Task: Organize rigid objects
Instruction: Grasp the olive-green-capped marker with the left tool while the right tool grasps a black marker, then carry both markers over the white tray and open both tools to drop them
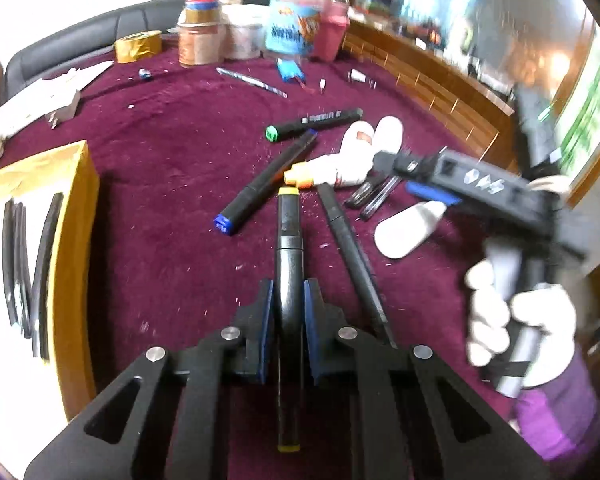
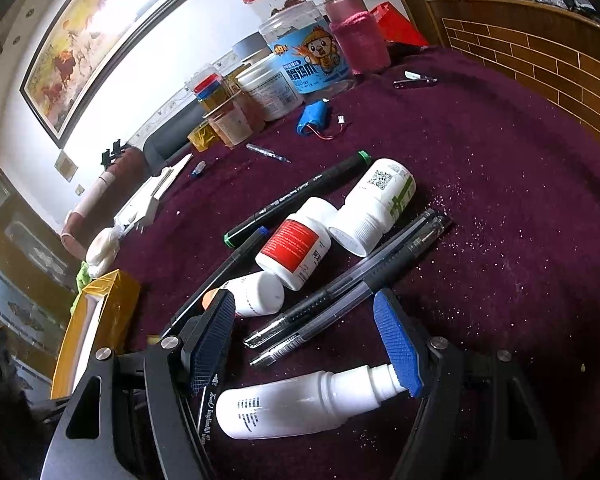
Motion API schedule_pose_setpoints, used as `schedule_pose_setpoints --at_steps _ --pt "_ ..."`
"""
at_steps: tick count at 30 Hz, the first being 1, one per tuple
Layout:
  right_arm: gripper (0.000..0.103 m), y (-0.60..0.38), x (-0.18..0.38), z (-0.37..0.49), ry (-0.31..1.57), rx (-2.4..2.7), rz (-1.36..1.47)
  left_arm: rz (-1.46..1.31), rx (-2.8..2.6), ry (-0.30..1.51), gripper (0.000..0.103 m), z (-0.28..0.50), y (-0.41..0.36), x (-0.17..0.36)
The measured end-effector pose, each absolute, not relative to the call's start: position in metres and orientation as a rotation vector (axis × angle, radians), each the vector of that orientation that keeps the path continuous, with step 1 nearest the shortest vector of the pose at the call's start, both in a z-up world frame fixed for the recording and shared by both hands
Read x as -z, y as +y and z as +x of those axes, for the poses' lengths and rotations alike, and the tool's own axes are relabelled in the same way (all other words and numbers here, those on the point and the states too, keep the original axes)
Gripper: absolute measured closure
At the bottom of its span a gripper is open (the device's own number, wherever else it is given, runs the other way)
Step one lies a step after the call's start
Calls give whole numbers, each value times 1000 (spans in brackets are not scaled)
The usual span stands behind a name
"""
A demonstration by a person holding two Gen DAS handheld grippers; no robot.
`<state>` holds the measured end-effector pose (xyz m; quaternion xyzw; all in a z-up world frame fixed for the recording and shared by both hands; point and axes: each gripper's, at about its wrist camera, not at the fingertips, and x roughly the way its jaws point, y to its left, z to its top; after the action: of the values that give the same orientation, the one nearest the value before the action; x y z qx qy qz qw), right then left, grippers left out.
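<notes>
Left gripper (image 1: pixel 289 300) clamped on yellow-capped marker (image 1: pixel 289 236) (lengthwise between pads); right gripper (image 2: pixel 312 344) wide above pens (image 2: pixel 340 292).

Left view motion-blurred; window glare; fisheye edges.

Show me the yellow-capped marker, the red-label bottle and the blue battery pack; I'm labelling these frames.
yellow-capped marker (image 1: pixel 288 236), left wrist view, on its black barrel.
red-label bottle (image 2: pixel 294 242), right wrist view, on the red label.
blue battery pack (image 2: pixel 313 117), right wrist view, on its blue wrap.
</notes>
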<state>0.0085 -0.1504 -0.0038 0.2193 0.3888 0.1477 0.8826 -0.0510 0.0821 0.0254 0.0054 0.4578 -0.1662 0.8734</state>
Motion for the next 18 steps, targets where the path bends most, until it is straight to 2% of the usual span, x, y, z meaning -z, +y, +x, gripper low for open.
schedule_pose_setpoints --at_steps 11,18 --pt "36 -158 0 0 825 -282 487 -264 474 801 91 -102 135 -66" --pt "36 -115 -25 -62 865 -447 329 -349 485 696 91 -126 182 -88"
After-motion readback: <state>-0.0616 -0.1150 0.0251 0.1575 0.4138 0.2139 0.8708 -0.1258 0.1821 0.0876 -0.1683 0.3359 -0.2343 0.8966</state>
